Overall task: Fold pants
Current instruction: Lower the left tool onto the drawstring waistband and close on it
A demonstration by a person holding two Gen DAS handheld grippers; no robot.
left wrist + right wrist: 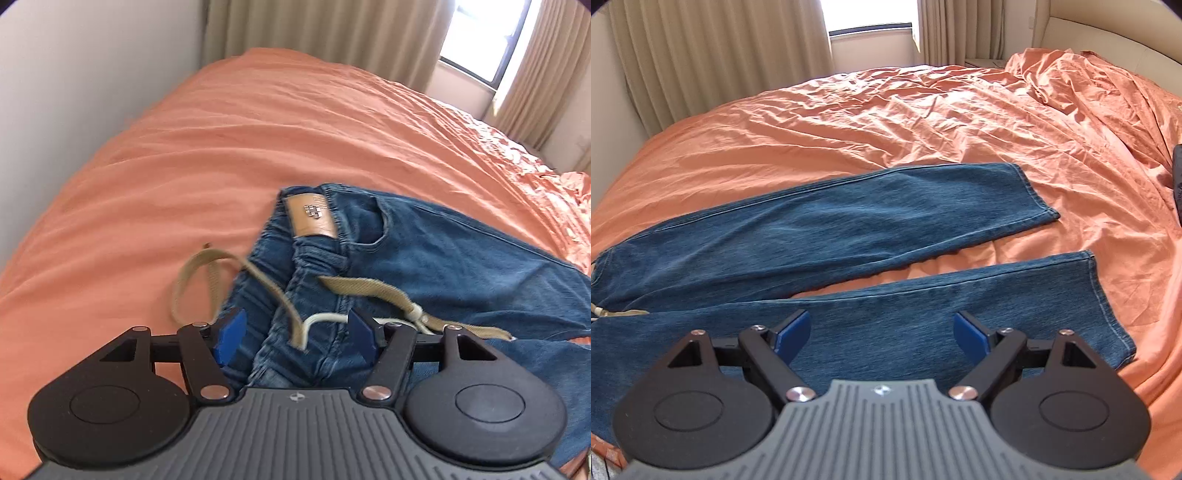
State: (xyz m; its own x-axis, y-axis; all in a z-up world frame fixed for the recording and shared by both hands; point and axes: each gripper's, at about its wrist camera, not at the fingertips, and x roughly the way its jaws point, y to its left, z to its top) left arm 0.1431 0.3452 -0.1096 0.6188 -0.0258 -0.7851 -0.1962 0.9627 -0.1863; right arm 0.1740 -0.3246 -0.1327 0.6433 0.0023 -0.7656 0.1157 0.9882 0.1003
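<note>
On the near part of an orange bedsheet [923,122], a pair of blue jeans [820,225] lies spread flat, waistband to the left and both legs running right, the hems apart with a wedge of sheet showing between them. The far leg [886,206] and the near leg [923,306] are not yet stacked, so the fold appears to be at its very start — the garment laid out, no fold made. The left gripper [293,341] hangs over the bunched waistband [306,258], its blue pads spread wide with denim below them but nothing pinched; a tan drawstring [207,273] loops loose across the sheet beside it, and a leather patch [312,216] marks the back of the waist. The right gripper [881,334] hovers above the near leg, jaws likewise wide and empty. The next move probably calls for each gripper to close on one edge of the near side — waist and lower leg — and carry it over onto the far leg, keeping the drawstring from trailing out. The sheet is heavily creased and soft, which may let the fabric drag. Beige curtains [701,55] flank a bright window [871,18] beyond the bed; a pale wall [74,74] stands at the left.
</note>
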